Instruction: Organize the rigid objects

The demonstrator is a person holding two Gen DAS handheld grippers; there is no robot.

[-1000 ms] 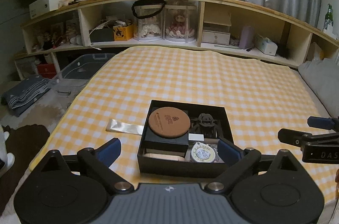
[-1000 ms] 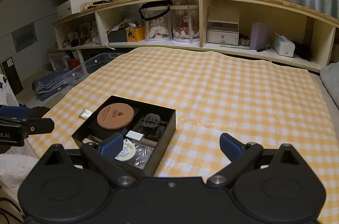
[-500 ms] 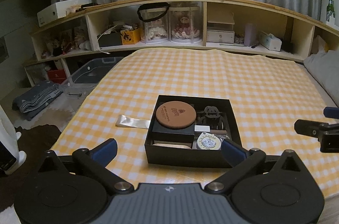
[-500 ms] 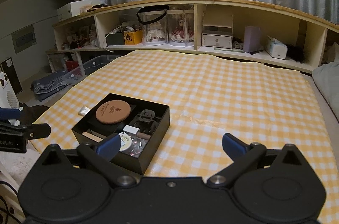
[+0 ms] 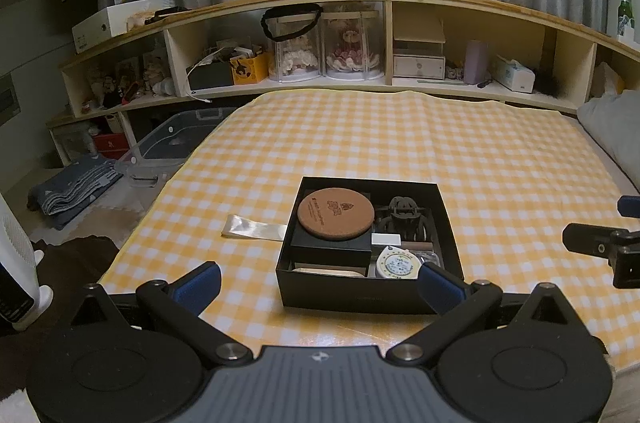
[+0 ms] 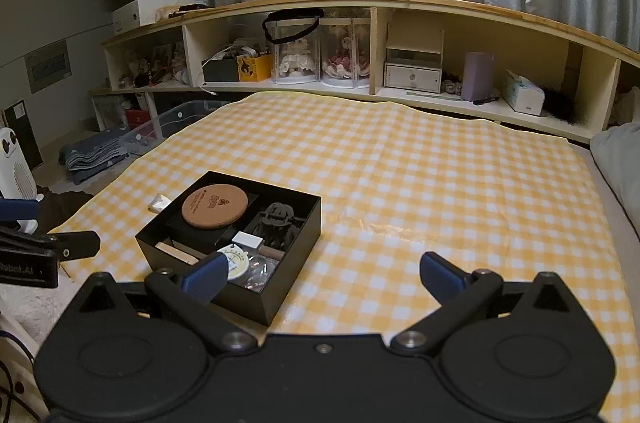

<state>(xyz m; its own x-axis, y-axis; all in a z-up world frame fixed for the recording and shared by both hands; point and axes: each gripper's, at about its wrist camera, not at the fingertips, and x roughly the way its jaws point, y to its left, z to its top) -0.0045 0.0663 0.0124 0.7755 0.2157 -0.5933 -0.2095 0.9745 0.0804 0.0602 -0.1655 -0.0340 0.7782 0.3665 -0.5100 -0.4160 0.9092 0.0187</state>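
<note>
An open black box (image 5: 352,297) (image 6: 292,293) sits on the yellow checked cloth (image 5: 400,143) near its front edge. Inside are a round cork coaster (image 5: 335,213) (image 6: 214,205) on a small black box, a black hair claw (image 5: 402,213) (image 6: 278,221), a white block (image 5: 385,239), a round white tape measure (image 5: 399,263) (image 6: 236,261) and a wooden piece. My left gripper (image 5: 320,283) is open and empty, just in front of the box. My right gripper (image 6: 322,277) is open and empty, right of the box.
A flat silvery packet (image 5: 254,227) lies on the cloth left of the box. A long wooden shelf (image 5: 320,79) with dolls, boxes and tissues runs along the back. A pillow (image 5: 612,127) lies at right. A clear bin (image 5: 176,139) and folded cloth (image 5: 76,191) sit on the floor at left.
Both grippers have pulled back and risen from the box, so it looks farther away. Both stay open and empty. The box contents have not moved.
</note>
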